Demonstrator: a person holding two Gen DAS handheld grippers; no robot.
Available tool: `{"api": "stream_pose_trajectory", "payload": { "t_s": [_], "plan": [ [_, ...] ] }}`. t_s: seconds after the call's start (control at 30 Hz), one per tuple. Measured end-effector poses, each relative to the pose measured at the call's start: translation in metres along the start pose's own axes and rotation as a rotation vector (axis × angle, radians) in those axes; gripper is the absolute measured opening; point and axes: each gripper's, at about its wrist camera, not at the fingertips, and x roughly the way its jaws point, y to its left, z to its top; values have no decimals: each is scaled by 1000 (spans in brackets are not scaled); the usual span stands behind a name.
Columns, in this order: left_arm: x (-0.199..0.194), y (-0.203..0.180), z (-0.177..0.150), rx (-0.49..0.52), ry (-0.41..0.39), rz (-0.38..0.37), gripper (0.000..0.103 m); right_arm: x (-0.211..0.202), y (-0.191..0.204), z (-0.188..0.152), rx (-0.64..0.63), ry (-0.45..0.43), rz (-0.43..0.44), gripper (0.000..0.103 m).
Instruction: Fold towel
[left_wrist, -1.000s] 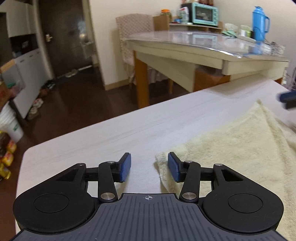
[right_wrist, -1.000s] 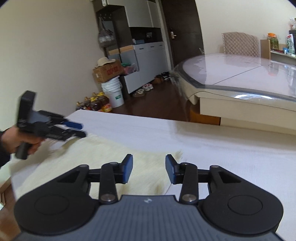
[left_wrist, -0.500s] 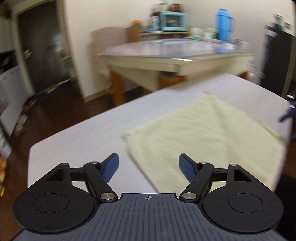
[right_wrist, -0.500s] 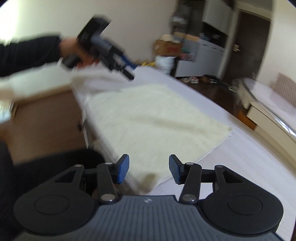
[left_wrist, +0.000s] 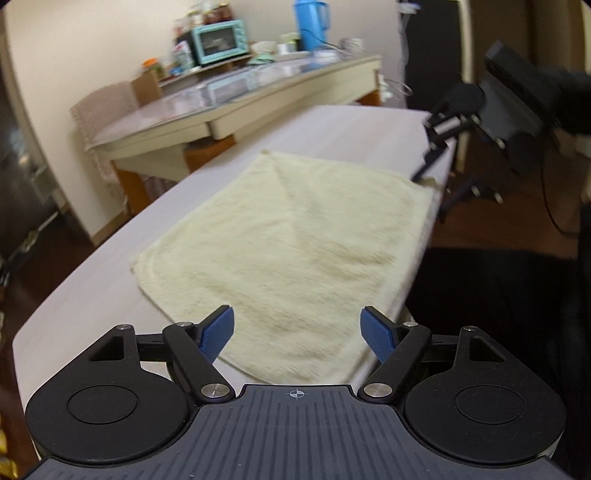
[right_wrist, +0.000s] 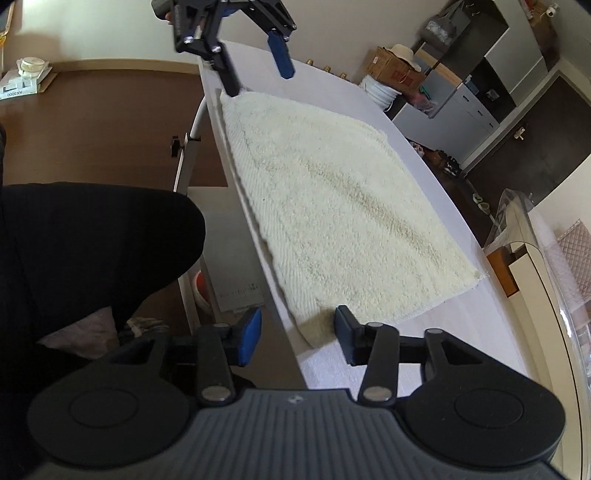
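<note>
A cream towel (left_wrist: 291, 236) lies flat on the white table (left_wrist: 92, 288), along its near edge. It also shows in the right wrist view (right_wrist: 340, 199). My left gripper (left_wrist: 297, 329) is open wide, its jaws astride one near corner of the towel. My right gripper (right_wrist: 297, 334) is open, its jaws astride the other near corner at the table's edge. Each gripper shows in the other's view: the right one (left_wrist: 436, 147) at the towel's far corner, the left one (right_wrist: 258, 62) likewise. Neither holds anything.
A dining table (left_wrist: 221, 110) with a teal oven (left_wrist: 221, 40) and a blue jug (left_wrist: 310, 22) stands beyond the white table. The person's dark-clothed legs (right_wrist: 92, 243) are beside the near edge. Cabinets (right_wrist: 469, 99) and a box (right_wrist: 395, 68) stand further off.
Both grippers have swung from the towel's far side round to its near edge. The left jaws have opened wider. The towel has not moved.
</note>
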Motion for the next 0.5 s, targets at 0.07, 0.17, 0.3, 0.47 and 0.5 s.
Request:
{"api": "stream_pose_trajectory", "payload": {
  "t_s": [0.07,0.17,0.3,0.47,0.5],
  "plan": [
    [1,-7,-3,42,14,-12,80,-2,2,0,6,3,-6,26],
    [2,-12,-7,68,24,-28,80,-10,2,-3,19,5,-6,20],
    [4,-19,-10,101,27,-34,78,-20,4,-6,57,4,14,15],
    [11,-22,-6,160,32,-40,76,-35,5,-11,92,3,31,8],
    [14,-23,-5,177,36,-44,75,-37,6,-12,95,6,27,8]
  ]
}}
